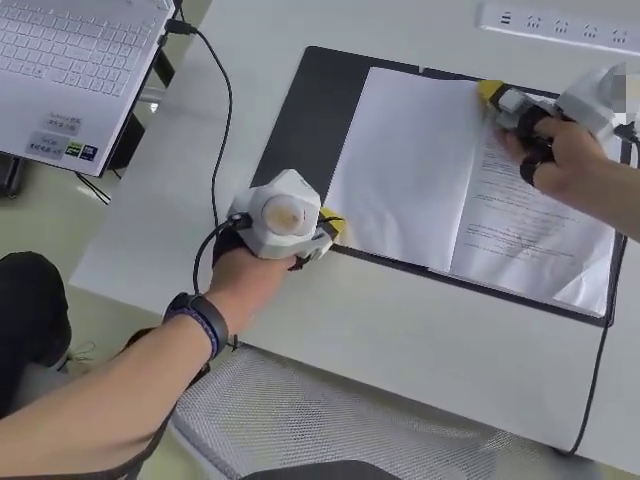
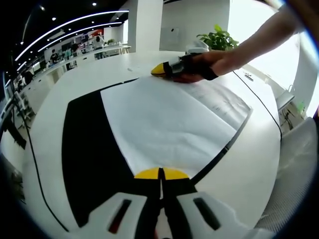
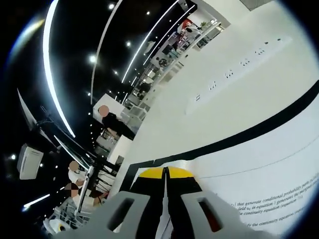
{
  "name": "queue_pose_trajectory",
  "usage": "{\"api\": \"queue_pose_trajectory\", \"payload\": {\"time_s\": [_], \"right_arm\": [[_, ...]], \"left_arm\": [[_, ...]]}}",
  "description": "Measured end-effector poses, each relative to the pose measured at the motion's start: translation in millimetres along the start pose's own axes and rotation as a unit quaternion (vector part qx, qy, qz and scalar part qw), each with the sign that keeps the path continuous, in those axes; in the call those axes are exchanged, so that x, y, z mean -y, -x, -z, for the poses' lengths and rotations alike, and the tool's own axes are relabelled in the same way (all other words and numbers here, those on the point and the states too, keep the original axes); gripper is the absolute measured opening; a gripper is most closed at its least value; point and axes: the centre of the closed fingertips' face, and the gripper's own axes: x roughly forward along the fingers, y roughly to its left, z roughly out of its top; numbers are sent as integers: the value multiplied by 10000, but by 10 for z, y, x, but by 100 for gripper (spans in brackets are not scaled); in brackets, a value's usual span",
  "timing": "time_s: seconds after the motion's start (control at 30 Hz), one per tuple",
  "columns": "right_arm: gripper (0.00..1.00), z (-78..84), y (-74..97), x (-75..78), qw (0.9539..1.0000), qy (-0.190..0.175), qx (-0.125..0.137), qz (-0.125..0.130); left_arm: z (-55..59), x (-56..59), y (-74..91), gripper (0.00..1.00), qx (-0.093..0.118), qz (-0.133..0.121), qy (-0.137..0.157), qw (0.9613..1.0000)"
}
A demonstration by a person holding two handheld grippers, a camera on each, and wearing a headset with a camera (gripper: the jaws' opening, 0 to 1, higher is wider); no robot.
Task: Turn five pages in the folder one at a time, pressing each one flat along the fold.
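Head view: the black folder point(image 1: 305, 120) lies open on the white desk point(image 1: 400, 340), with a blank page point(image 1: 400, 160) left of a printed page point(image 1: 530, 235).
Left gripper view: the left gripper point(image 2: 160, 174) has its jaws closed together, tips at the near edge of the blank page.
Right gripper view: the right gripper point(image 3: 166, 173) has its jaws closed together, tips on the paper at the far end of the fold.
Desk: a laptop point(image 1: 70, 70) and a power strip point(image 1: 560, 28) lie apart from the folder.

Open office: laptop point(image 1: 70, 60), pwr strip point(image 1: 560, 25), desk rows point(image 2: 94, 50).
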Motion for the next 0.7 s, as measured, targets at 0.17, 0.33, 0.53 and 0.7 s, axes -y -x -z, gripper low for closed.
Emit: {"api": "queue_pose_trajectory", "payload": {"time_s": [0.17, 0.33, 0.53, 0.7], "right_arm": [[0, 166, 84, -80, 9990, 151, -304, -284], [0, 304, 189, -137, 9975, 315, -470, -425], [0, 466, 377, -278, 9965, 363, -548, -522], [0, 597, 474, -339, 9950, 456, -649, -614]], "left_arm": [[-8, 13, 18, 0, -3, 18, -11, 10000], [-13, 22, 31, 0, -3, 20, -16, 10000], [-16, 23, 37, 0, -12, 16, -12, 10000], [-17, 27, 43, 0, -12, 7, -14, 10000]]}}
